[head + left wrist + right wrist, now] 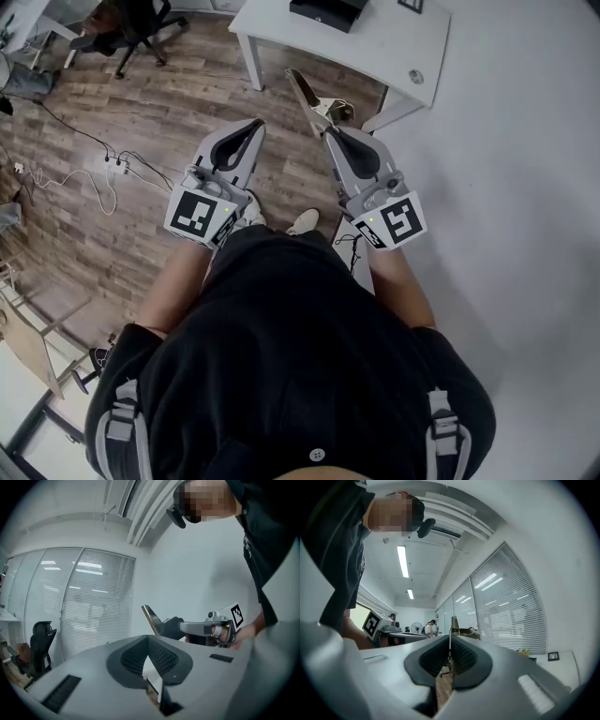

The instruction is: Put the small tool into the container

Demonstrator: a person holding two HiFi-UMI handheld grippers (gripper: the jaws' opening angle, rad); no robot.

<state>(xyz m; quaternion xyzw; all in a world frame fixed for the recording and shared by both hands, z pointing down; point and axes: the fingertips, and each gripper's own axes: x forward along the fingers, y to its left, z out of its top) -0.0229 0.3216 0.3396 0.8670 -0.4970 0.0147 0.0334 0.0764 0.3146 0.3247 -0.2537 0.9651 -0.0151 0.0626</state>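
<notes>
I hold both grippers out in front of me above a wooden floor. My right gripper (pixel 334 132) is shut on the small tool (pixel 307 94), a flat metal blade that sticks out past the jaws toward the white desk. In the right gripper view the blade (pixel 451 631) shows edge-on between the pads of that gripper (pixel 450 641). My left gripper (pixel 250 128) is shut with nothing between its pads. In the left gripper view, past that gripper (pixel 148 640), the tool (pixel 152 617) pokes out of the right gripper (pixel 165 626). A black box (pixel 324 11) lies on the desk.
The white desk (pixel 375 47) stands ahead, its legs on the wooden floor (pixel 169 103). An office chair (pixel 131 33) is at the far left. Cables and a power strip (pixel 114 164) trail over the floor on the left. A pale surface (pixel 506 206) fills the right.
</notes>
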